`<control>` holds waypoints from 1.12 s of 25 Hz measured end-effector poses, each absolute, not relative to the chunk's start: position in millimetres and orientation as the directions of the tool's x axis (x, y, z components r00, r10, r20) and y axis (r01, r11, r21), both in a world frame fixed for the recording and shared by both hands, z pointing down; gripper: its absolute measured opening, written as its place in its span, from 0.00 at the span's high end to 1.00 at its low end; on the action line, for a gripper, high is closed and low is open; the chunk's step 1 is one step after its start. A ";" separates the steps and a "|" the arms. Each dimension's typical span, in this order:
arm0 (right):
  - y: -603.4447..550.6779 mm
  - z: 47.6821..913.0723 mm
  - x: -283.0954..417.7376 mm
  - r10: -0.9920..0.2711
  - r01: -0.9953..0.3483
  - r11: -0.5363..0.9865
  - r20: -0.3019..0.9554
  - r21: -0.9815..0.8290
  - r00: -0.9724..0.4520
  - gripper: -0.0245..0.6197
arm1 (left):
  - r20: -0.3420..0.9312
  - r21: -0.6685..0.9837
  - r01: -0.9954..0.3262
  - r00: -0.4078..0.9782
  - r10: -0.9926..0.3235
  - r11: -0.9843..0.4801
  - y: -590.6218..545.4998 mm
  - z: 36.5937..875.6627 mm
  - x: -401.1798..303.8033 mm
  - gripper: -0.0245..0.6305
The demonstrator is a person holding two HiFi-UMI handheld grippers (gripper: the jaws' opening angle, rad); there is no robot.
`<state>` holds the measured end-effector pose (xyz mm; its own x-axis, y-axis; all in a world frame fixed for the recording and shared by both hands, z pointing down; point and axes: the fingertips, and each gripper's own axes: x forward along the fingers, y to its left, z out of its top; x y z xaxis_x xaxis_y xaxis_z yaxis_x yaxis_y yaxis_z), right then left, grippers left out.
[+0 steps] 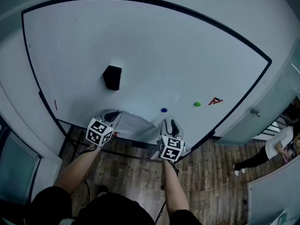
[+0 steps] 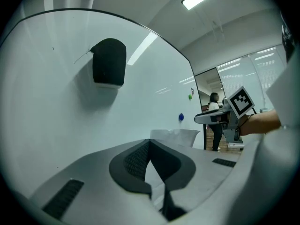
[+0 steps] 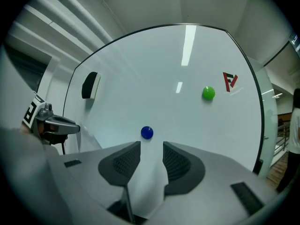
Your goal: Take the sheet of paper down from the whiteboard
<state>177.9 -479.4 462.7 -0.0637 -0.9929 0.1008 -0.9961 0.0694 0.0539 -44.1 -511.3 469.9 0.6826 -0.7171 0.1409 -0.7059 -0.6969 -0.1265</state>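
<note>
- At the right gripper (image 3: 151, 146): jaws wide apart, with the right end of the sheet of paper (image 3: 146, 182) standing loose between the pads, not pinched.
- At the left gripper (image 2: 149, 143): pads closed tip to tip, with a white sliver wedged farther back, apparently the sheet's left corner, so clamped on the paper.
- Between the two grippers: the sheet of paper, creased and sagging, bowed away from the whiteboard (image 1: 154, 41) at its bottom edge.
- Just above the sheet's right end, on the bare board: a blue magnet (image 3: 146, 132).
- Farther toward the board's right edge: a green magnet (image 3: 208, 93), and just beside it a red logo mark (image 3: 229, 81).
- Higher up and toward the board's left edge: a black eraser (image 1: 112, 77) stuck to the surface, well apart from the sheet.
- Behind each gripper: a marker cube and a bare forearm, both reaching level toward the board.
- Below the board's bottom edge: a wooden floor (image 1: 211, 182).
- Off past the board's lower right corner: a person (image 1: 274, 146) in a white top, well away from the grippers.
</note>
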 end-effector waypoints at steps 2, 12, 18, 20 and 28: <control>-471.9 465.4 181.5 -0.991 -0.995 0.083 0.106 0.050 -0.078 0.72 | 0.139 -0.128 -0.706 0.683 -0.717 -0.697 -504.7 470.3 -38.4 0.93; -430.5 474.1 203.2 -0.986 -0.991 0.124 0.122 0.055 -0.117 0.85 | 0.139 -0.116 -0.714 0.677 -0.723 -0.691 -463.5 476.6 -9.3 0.93; -411.6 478.0 218.4 -0.984 -0.988 0.140 0.118 0.062 -0.132 0.90 | 0.132 -0.109 -0.724 0.669 -0.732 -0.681 -443.1 478.1 6.2 0.93; -406.0 480.0 222.8 -0.983 -0.988 0.145 0.122 0.057 -0.138 0.91 | 0.132 -0.108 -0.725 0.667 -0.733 -0.680 -436.5 479.3 10.9 0.93; -393.5 485.8 229.4 -0.978 -0.984 0.176 0.121 0.037 -0.171 0.92 | 0.132 -0.110 -0.730 0.662 -0.738 -0.675 -422.2 479.4 22.2 0.93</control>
<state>229.4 -393.5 485.8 -0.1706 -0.9779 0.1206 -0.9837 0.1762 0.0372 22.2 -422.2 479.4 0.6621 -0.7377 0.1319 -0.7299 -0.6747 -0.1095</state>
